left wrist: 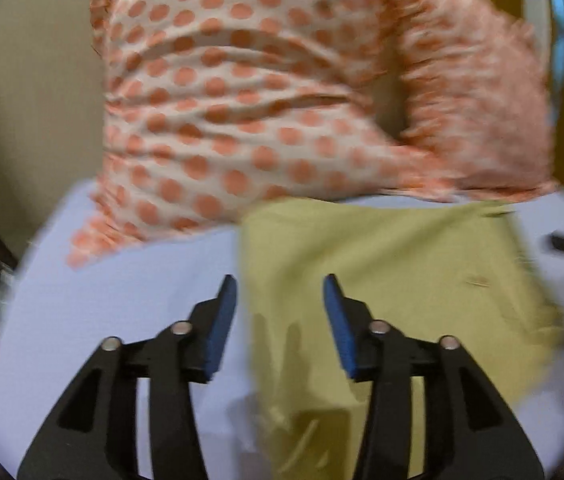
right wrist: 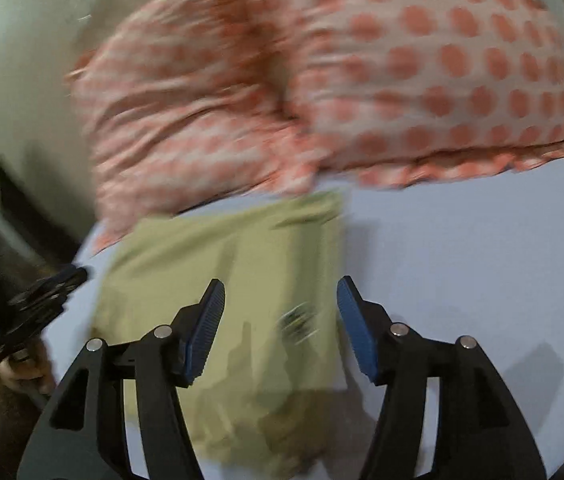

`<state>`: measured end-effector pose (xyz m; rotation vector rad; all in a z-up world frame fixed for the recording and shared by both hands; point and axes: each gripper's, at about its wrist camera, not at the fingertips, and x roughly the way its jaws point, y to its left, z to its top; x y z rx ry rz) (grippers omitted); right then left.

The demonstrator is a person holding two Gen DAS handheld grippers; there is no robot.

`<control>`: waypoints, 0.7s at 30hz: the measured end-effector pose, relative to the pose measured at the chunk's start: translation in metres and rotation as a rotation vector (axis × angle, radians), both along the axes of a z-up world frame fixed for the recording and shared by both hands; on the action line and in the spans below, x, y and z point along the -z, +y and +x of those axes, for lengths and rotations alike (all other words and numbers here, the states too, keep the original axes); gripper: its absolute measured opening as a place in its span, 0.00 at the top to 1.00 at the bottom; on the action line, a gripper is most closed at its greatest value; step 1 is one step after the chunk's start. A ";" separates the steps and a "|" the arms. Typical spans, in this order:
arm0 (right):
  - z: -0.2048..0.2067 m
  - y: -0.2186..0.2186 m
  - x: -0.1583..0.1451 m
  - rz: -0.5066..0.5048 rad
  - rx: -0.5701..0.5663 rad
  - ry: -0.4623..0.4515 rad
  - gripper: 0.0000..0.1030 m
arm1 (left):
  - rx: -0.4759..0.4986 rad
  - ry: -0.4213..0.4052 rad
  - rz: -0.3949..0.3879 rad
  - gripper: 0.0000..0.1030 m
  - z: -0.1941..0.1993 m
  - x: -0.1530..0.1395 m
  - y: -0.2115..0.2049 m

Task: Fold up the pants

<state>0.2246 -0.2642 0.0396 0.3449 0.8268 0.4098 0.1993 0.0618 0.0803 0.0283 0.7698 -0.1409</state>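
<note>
The olive pants (left wrist: 382, 280) are lying folded flat on the pale-blue bed (left wrist: 121, 300) before the dotted pillows (left wrist: 241, 92), soft and light, likely best pinched at an edge, while left claw (left wrist: 280, 294) and right claw (right wrist: 280, 296) are hovering released.

Pale blue bedsheet (left wrist: 121, 320), two orange-dotted pillows (left wrist: 221, 92), cream wall (left wrist: 29, 92) behind.

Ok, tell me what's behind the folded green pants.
Behind the pants two polka-dot pillows stand on the pale blue sheet, against a cream wall. The pillows' lower edges meet the pants' far edge; whatever lies behind the pillows is covered.
</note>
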 end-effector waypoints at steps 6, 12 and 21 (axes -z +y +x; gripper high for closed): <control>0.003 0.038 0.031 -0.001 -0.081 0.138 0.27 | 0.090 0.206 -0.028 0.43 0.003 0.057 -0.052; -0.047 0.040 0.003 -0.133 0.004 0.074 0.09 | 0.020 0.150 0.020 0.19 -0.035 0.035 -0.050; -0.139 0.089 0.025 -0.309 0.035 0.068 0.01 | -0.033 0.213 0.115 0.04 -0.123 0.059 -0.031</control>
